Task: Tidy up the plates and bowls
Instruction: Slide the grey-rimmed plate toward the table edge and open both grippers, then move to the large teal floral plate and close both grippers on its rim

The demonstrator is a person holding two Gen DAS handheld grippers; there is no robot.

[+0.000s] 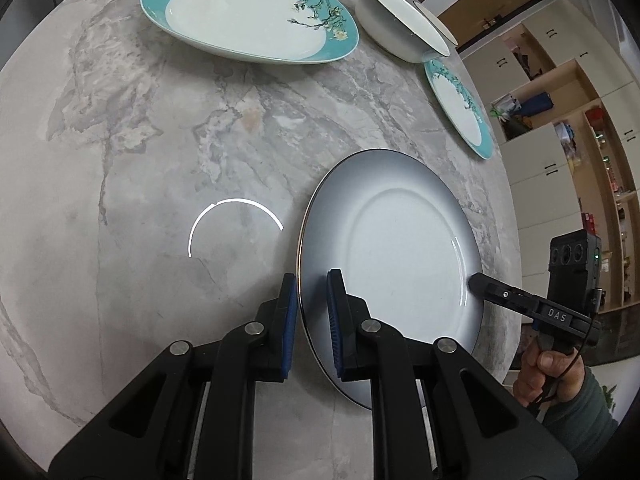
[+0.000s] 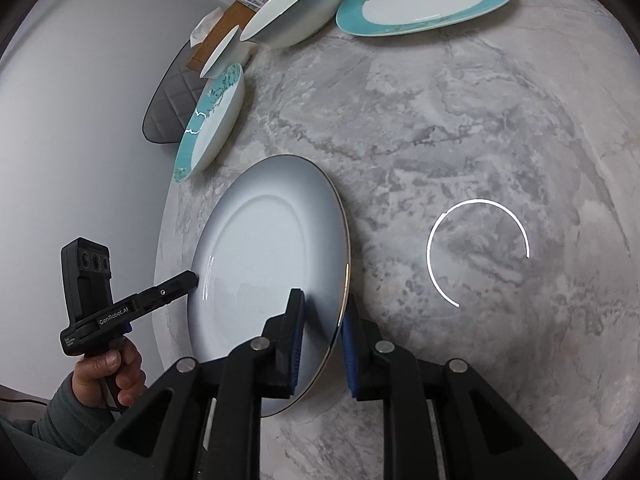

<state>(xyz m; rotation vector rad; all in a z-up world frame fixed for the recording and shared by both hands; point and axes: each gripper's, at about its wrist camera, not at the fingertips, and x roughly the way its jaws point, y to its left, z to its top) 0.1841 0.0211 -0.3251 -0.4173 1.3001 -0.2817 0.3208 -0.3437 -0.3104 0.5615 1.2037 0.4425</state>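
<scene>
A grey-white round plate (image 1: 400,248) with a dark rim is held over the marble table (image 1: 160,160) by both grippers. My left gripper (image 1: 313,292) is shut on its left rim, one finger on each face. My right gripper (image 2: 323,312) is shut on the opposite rim; the plate also shows in the right wrist view (image 2: 264,256). The right gripper's tip shows in the left wrist view (image 1: 478,282), the left gripper's tip in the right wrist view (image 2: 192,279). A large teal plate (image 1: 248,16) with a floral rim lies at the far side.
A white bowl (image 1: 400,20) and a smaller teal plate (image 1: 460,108) sit near the table's right edge. In the right wrist view, two white bowls (image 2: 296,8) and a teal plate (image 2: 212,120) line the left edge. Shelving stands beyond the table.
</scene>
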